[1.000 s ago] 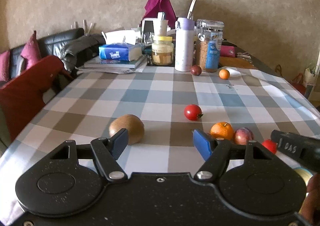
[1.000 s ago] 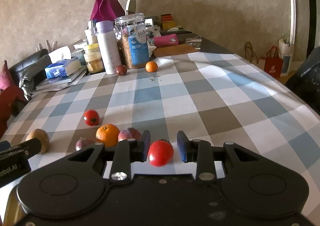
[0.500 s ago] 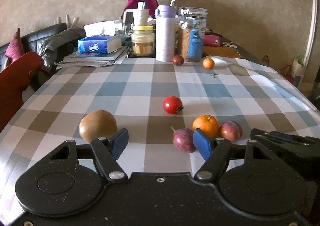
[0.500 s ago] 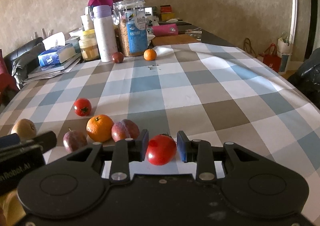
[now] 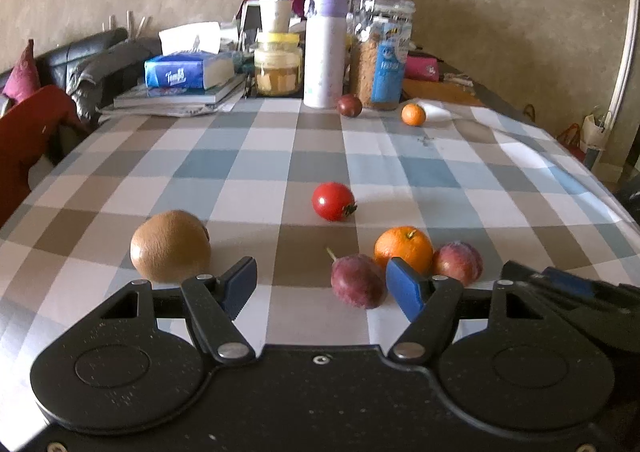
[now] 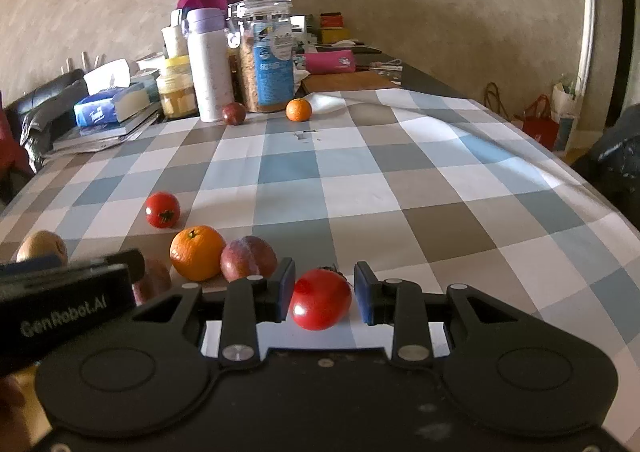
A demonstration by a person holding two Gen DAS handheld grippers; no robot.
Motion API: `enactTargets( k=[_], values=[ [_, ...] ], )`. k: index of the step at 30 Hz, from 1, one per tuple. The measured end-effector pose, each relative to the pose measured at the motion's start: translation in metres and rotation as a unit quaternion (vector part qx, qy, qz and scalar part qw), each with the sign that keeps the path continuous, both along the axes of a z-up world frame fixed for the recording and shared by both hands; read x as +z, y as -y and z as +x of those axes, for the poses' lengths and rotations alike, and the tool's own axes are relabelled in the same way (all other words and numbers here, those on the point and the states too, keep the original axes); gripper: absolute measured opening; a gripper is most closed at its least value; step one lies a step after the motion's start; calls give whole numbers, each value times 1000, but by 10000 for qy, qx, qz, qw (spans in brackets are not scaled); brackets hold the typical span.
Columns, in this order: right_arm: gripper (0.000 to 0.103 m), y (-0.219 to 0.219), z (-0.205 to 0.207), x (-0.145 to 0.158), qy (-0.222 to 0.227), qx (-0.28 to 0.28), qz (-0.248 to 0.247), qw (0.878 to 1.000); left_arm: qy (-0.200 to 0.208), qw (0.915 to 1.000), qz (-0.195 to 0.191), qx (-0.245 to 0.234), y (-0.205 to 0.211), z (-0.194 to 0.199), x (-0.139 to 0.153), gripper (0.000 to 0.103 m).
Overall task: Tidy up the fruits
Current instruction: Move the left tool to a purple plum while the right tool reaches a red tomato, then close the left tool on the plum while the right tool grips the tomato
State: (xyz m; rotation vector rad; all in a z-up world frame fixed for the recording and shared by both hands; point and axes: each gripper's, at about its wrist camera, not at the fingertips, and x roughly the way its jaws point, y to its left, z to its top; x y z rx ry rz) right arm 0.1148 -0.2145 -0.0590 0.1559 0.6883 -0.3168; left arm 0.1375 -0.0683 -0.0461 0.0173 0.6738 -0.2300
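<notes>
Fruits are spread over the checked tablecloth [image 5: 280,156]. A kiwi [image 5: 170,245] is left alone near the left edge; an orange [image 5: 403,248] and two plums [image 5: 357,281] are clustered at the near edge, probably as the gathering spot. A tomato [image 6: 321,299] is bracketed by the right gripper [image 6: 322,292], narrow, grip not confirmed. The left gripper [image 5: 320,284] is held wide, empty.

White letters reading "GenRobot.AI" are showing on the side of the left gripper [image 6: 68,316]; "Tempo" is showing on the blue tissue box [image 5: 188,70].
</notes>
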Motion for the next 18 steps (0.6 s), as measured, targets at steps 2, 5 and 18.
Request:
enactTargets(
  k=[2,5,18],
  values=[
    [33,2,-1,1,17,-50,33,10000,19,10000,-80,-14,-1,-1,1,74],
    [33,3,0,1,38,-107,12,9999,16,10000,-88,10,-2,-1,0,74],
    [33,-5,0,-1,-41,58,-168,9998,-269,9992,-268,101,-6,8,-5,74]
  ],
)
